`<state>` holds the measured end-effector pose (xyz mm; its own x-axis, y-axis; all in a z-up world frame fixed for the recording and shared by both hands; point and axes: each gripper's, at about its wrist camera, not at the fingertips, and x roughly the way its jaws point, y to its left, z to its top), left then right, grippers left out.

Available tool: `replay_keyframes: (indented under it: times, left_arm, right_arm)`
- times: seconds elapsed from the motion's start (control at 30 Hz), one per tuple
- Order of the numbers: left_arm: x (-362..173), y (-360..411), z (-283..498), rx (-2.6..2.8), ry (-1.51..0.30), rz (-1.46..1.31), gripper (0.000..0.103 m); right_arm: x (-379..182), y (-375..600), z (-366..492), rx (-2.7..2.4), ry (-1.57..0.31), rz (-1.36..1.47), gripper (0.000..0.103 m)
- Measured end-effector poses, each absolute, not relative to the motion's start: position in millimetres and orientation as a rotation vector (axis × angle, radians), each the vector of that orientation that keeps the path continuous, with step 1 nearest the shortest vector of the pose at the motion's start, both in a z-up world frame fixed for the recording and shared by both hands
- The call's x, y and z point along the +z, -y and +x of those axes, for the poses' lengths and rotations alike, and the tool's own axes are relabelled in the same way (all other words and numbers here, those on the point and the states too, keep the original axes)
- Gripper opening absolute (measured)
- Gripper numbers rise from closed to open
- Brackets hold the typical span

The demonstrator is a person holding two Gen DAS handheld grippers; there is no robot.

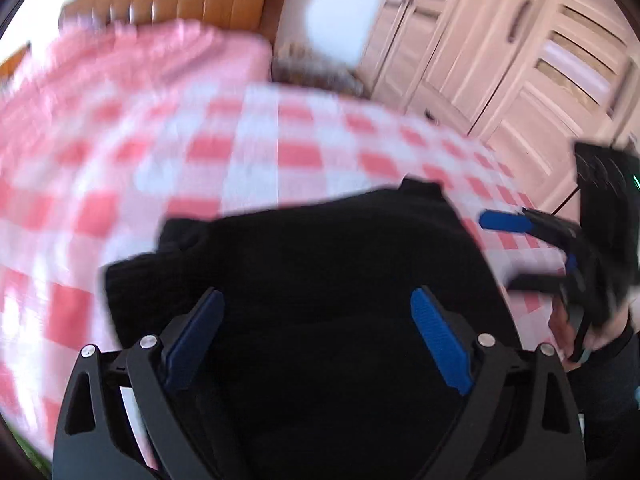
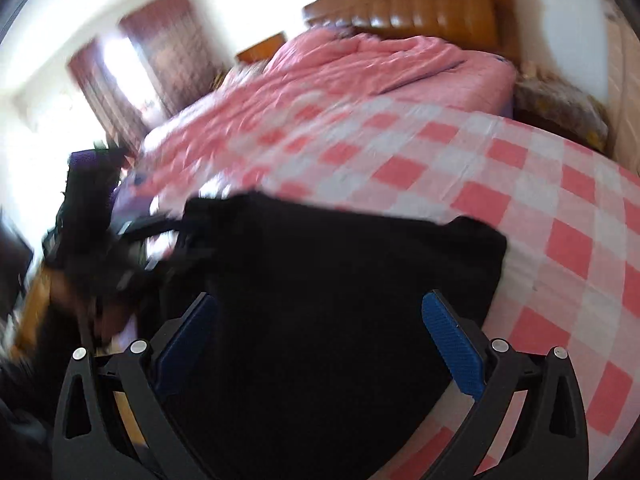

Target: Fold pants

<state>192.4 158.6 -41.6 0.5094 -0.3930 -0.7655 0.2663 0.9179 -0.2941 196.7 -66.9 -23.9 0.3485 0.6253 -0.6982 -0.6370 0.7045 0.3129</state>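
The black pants (image 1: 320,248) lie folded in a dark heap on a red-and-white checked sheet (image 1: 248,148). My left gripper (image 1: 317,294) hovers over them, its blue pads wide apart with no cloth pinched between them. In the right wrist view the same pants (image 2: 328,264) fill the lower middle. My right gripper (image 2: 319,298) stands open above them in the same way. The right gripper (image 1: 532,244) also shows at the right edge of the left wrist view, open beside the pants. A blurred black gripper body (image 2: 100,236) sits at the pants' left edge.
The checked sheet (image 2: 520,200) covers the near part of a bed. A pink quilt (image 2: 360,76) and a brown padded headboard (image 2: 420,12) lie beyond it. Pale wardrobe doors (image 1: 500,60) stand on the right. Dark red curtains (image 2: 132,68) frame a bright window on the left.
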Motion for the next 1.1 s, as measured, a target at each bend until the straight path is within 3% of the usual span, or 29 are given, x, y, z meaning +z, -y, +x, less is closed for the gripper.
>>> replay_keyframes:
  times: [0.13,0.23,0.4,0.53,0.67,1.1]
  left_arm:
    - [-53.9,-170.6,192.8,-0.427,-0.965,-0.192,0.095]
    - [-58.1,-167.8,188.5,-0.424,-0.946,-0.161,0.095]
    - [-57.1,-171.2,184.8,-0.438,-0.908,-0.173,0.095]
    - [-58.2,-167.2,187.6,-0.43,-0.876,-0.148,0.095]
    - [-59.3,-168.5,183.7,-0.444,-0.847,-0.142,0.093]
    - [-60.8,-183.7,188.0,-0.461,-0.819,-0.245,0.087]
  right_arm:
    - [-52.4,45.0,227.2,0.798,-0.98,-0.125,0.099]
    - [-56.4,55.7,243.0,0.785,-1.001,-0.012,0.098]
    - [-27.4,79.6,168.8,0.761,-0.858,0.022,0.099]
    - [-49.9,69.8,114.7,0.647,-0.837,-0.111,0.099]
    - [-67.1,78.5,111.7,0.584,-0.769,-0.076,0.099]
    - [-75.8,92.9,117.9,0.566,-0.827,0.023,0.099]
